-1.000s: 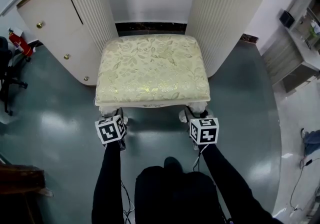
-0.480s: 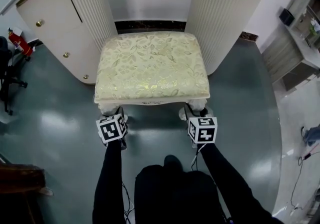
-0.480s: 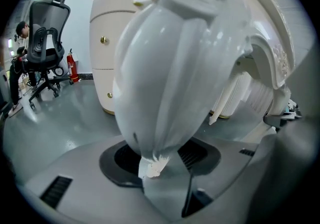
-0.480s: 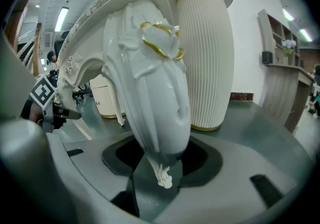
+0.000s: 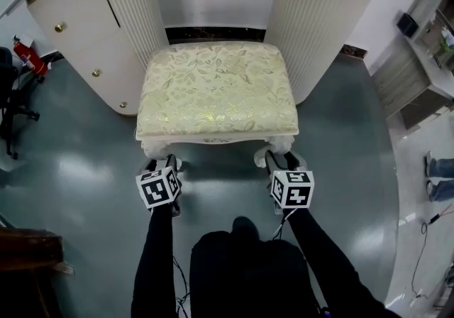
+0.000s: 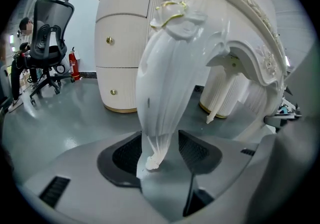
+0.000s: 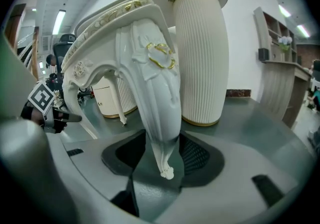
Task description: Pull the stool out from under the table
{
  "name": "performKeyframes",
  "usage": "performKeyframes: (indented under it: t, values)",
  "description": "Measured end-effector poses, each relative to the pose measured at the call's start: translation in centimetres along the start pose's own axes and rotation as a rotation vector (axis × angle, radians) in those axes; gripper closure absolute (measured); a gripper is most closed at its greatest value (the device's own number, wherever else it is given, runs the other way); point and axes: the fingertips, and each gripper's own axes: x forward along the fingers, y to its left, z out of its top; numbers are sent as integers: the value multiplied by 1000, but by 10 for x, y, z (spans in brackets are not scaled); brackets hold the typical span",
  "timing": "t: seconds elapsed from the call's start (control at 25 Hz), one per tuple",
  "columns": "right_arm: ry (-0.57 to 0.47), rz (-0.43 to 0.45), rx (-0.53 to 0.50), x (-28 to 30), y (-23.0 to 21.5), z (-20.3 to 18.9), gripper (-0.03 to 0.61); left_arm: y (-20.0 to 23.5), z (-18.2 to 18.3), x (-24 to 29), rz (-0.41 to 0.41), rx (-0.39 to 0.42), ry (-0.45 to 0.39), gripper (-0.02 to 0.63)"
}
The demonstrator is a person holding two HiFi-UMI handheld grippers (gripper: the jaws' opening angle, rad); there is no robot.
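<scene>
The stool (image 5: 216, 89) has a cream floral cushion and carved white legs, and it stands in front of the dressing table's knee gap. My left gripper (image 5: 162, 162) is at its front left leg (image 6: 170, 83). Seen in its own view, the left gripper (image 6: 160, 150) has just been opening, and the leg stands between the pads with a slight gap. My right gripper (image 5: 281, 159) is at the front right leg (image 7: 157, 88). In its own view, the right gripper (image 7: 162, 155) is shut on that leg just above the foot.
The table's drawer pedestal (image 5: 71, 47) and ribbed pedestal (image 5: 319, 25) flank the stool. A black office chair (image 5: 10, 111) and a red fire extinguisher (image 5: 28, 57) stand at the left. A shelf unit (image 5: 425, 61) and a person's legs (image 5: 440, 167) are at the right.
The head view has tilted slightly, so stool and table sit a little higher in the picture. Someone's legs have come in at the right edge. Both grippers stay at the legs.
</scene>
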Motion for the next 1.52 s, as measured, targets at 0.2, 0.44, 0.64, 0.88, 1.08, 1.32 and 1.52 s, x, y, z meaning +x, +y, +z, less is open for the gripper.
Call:
performKeyframes:
  t: [0.2,0.44,0.64,0.88,1.08,1.32,1.52]
  values:
    - [25,-8,2,-10,0,-15,374,-4,-10,-12,-8,4,14,383]
    - [56,16,29,-16,5,-30,376,-17,-26,-27,-33,20,21,397]
    - [67,46,17,-20,15,-35,444,-29,-36,-32,-46,-2,23,466]
    - [42,36,-9,-25,20,-30,566,-34,-37,-39,-60,9,1,596]
    - [26,43,-12,-29,23,-28,574,-32,-37,-43,-74,6,-6,606]
    - [23,39,-17,-30,24,-30,574,-30,-38,-45,-79,0,-8,607]
    - [26,42,-17,-31,24,-31,574,-31,-37,-46,-82,5,-9,607]
